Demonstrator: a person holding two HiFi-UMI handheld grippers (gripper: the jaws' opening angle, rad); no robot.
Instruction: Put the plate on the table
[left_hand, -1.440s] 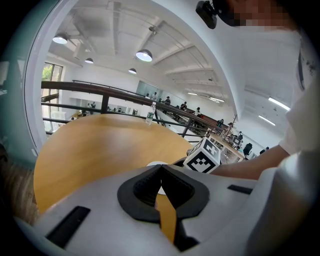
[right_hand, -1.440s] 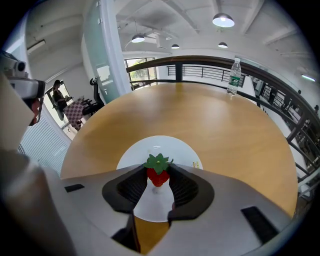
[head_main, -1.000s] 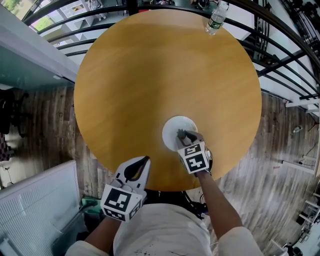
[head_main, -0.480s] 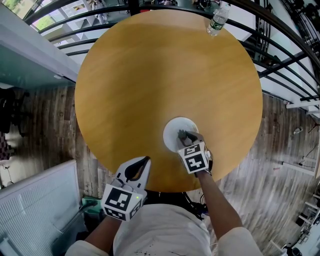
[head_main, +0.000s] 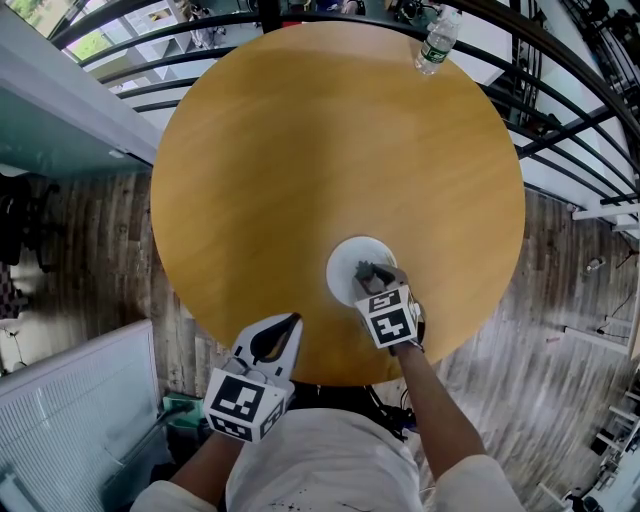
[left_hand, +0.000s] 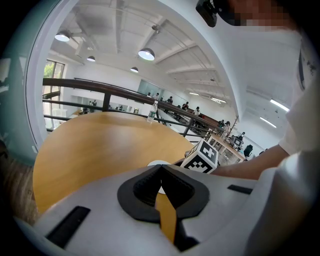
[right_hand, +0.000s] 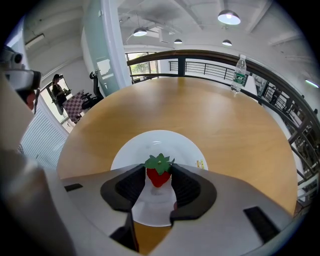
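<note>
A white plate (head_main: 343, 260) (right_hand: 150, 142) lies flat on the round wooden table (head_main: 330, 150) near its front edge. My right gripper (head_main: 372, 270) (right_hand: 159, 169) hangs over the plate's near side. A red strawberry with a green top (right_hand: 158, 177) stands upright between its jaws, which are opening, and the pads look just clear of the fruit's sides. My left gripper (head_main: 292, 320) (left_hand: 160, 169) hovers at the table's front edge, left of the plate. It is shut and holds nothing.
A plastic water bottle (head_main: 435, 40) (right_hand: 239, 75) stands at the table's far right rim. A dark metal railing (head_main: 560, 120) curves behind the table. A white panel (head_main: 70, 420) stands by the person's left, over a wooden floor (head_main: 560, 330).
</note>
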